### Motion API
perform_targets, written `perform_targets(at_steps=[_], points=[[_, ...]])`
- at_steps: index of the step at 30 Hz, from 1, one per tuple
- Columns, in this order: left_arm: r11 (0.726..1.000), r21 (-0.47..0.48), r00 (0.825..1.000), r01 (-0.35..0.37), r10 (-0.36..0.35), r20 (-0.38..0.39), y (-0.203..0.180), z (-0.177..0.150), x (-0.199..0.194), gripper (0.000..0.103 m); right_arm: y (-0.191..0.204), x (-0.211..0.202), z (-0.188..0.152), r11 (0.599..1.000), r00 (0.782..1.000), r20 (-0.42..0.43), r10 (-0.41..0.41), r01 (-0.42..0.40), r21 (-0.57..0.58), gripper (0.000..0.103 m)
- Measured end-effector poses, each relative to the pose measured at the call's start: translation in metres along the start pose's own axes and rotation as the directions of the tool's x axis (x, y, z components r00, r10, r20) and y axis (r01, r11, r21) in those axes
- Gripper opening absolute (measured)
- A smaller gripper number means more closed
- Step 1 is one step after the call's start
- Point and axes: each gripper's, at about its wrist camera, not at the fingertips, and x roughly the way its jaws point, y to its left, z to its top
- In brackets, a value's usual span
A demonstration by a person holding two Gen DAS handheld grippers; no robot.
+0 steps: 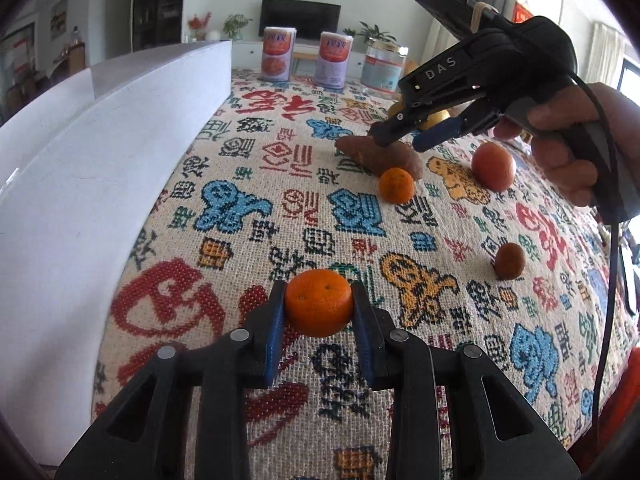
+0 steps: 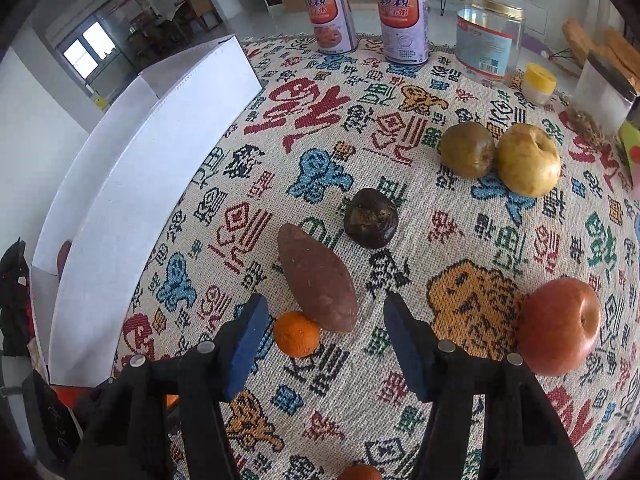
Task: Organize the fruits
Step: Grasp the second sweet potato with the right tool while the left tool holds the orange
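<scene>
My left gripper (image 1: 319, 300) is shut on an orange tangerine (image 1: 318, 303), held above the patterned tablecloth (image 1: 304, 216). My right gripper (image 2: 324, 312) is open and empty, hovering over a brown sweet potato (image 2: 316, 278) and a second tangerine (image 2: 296, 334); it also shows in the left wrist view (image 1: 396, 138). A red apple (image 2: 558, 326), a dark round fruit (image 2: 370, 218), a green-brown fruit (image 2: 467, 150) and a yellow pear (image 2: 528, 160) lie on the cloth. A white box (image 2: 132, 196) stands at the left.
Two cans (image 2: 404, 22), a clear jar (image 2: 488, 42) and a small yellow-lidded pot (image 2: 539, 82) stand at the table's far edge. A small brown fruit (image 1: 510, 261) lies at the right in the left wrist view. A container (image 2: 604, 96) stands far right.
</scene>
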Motion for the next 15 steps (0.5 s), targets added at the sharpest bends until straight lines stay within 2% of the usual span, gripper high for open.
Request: perform_targets(at_steps=[2,4,5,6,8,10,12,14,15], points=[[1.0,-0.012,1.0,0.012,-0.012,-0.001,0.002,0.0,0.0,0.031,0.009,0.026,0.015,0.999,0.995,-0.097,-0.027,0.025,-0.023,0.053],[1.0,-0.015,1.0,0.023,-0.023,-0.003,0.002,0.001,0.001,0.031,0.019,0.043,0.02,0.992,0.982,-0.151,-0.112,0.102,-0.077,0.053],[1.0,-0.014,1.0,0.028,-0.028,-0.005,0.002,0.001,0.001,0.031,0.023,0.051,0.021,0.986,0.973,-0.175,-0.149,0.133,-0.105,0.05],[0.999,-0.016,0.999,0.032,-0.032,-0.007,0.002,0.002,0.002,0.031,0.026,0.056,0.02,0.979,0.966,-0.185,-0.18,0.159,-0.125,0.045],[0.998,-0.038,0.998,0.054,-0.055,-0.013,0.004,0.003,-0.001,0.031,0.027,0.057,0.018,0.978,0.966,-0.177,-0.188,0.168,-0.125,0.044],[0.993,-0.08,0.996,0.086,-0.088,-0.017,0.01,0.007,-0.011,0.031,0.021,0.048,0.015,0.988,0.978,-0.146,-0.149,0.14,-0.072,0.043],[0.984,-0.132,0.993,0.116,-0.118,-0.008,0.017,0.013,-0.029,0.031,0.013,0.028,0.011,0.995,0.992,-0.071,-0.102,0.101,-0.018,0.043],[0.964,-0.211,0.987,0.162,-0.163,0.012,0.027,0.026,-0.053,0.031,0.004,0.0,0.005,0.999,1.0,0.008,-0.004,0.004,0.052,0.043],[0.951,-0.245,0.982,0.188,-0.185,0.037,0.034,0.034,-0.068,0.031,0.001,-0.014,0.002,0.993,0.997,0.045,0.065,-0.069,0.097,0.043]])
